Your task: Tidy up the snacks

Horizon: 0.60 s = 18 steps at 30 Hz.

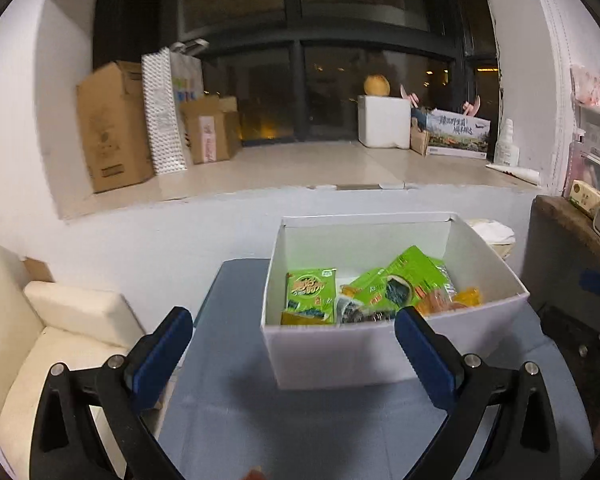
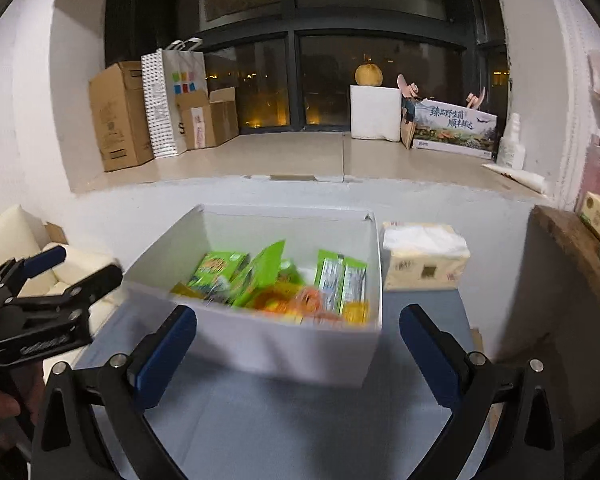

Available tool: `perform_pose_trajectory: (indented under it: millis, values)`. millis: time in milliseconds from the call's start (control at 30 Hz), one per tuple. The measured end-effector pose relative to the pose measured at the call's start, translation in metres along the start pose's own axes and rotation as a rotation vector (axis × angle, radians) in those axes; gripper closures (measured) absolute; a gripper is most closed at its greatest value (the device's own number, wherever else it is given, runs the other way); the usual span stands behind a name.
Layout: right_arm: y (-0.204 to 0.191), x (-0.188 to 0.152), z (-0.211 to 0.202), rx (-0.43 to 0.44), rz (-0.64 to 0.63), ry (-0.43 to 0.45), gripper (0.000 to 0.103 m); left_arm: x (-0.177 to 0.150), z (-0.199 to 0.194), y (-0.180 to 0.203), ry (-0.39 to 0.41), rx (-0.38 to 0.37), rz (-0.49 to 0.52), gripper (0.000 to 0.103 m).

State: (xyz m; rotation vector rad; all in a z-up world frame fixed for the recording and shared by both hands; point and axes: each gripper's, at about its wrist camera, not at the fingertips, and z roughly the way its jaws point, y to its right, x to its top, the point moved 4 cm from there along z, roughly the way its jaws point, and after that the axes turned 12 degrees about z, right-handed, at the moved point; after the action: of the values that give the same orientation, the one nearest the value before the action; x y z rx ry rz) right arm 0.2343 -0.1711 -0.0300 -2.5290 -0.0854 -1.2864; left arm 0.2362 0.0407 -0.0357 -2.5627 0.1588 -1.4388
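A dark window (image 2: 300, 60) fills the top of the frame above a pale sill (image 2: 292, 156) between white walls (image 1: 16, 128); a cream sofa (image 1: 40, 328) sits lower left.

Left tongs (image 1: 294, 330) wide, empty, facing snack box (image 1: 340, 354).

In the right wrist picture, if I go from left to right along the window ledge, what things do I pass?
Brown box → dotted bag → white bag with coloured squares → small open box → white foam box → picture box → white bottle.
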Motion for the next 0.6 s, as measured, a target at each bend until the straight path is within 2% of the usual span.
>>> perform_pose_trajectory:
  millis: [100, 200, 333, 433, 600]
  values:
    - [-0.004, -0.02, -0.033, 0.033, -0.03, 0.012, 0.0, -0.014, -0.027, 0.01, -0.017, -0.085, -0.009, 0.0]
    - [-0.006, -0.037, -0.063, 0.028, -0.054, 0.019, 0.0, -0.028, -0.057, 0.021, -0.034, -0.089, 0.019, 0.0]
    - [-0.006, -0.056, -0.095, 0.075, -0.01, -0.004, 0.0, -0.049, -0.104, 0.028, -0.04, -0.15, -0.032, 0.0]
    - [-0.01, -0.069, -0.117, 0.062, -0.015, 0.011, 0.0, -0.06, -0.133, 0.033, -0.036, -0.163, -0.04, 0.0]
    - [-0.008, -0.09, -0.138, 0.063, 0.021, -0.005, 0.0, -0.08, -0.164, 0.03, -0.056, -0.177, -0.055, 0.0]
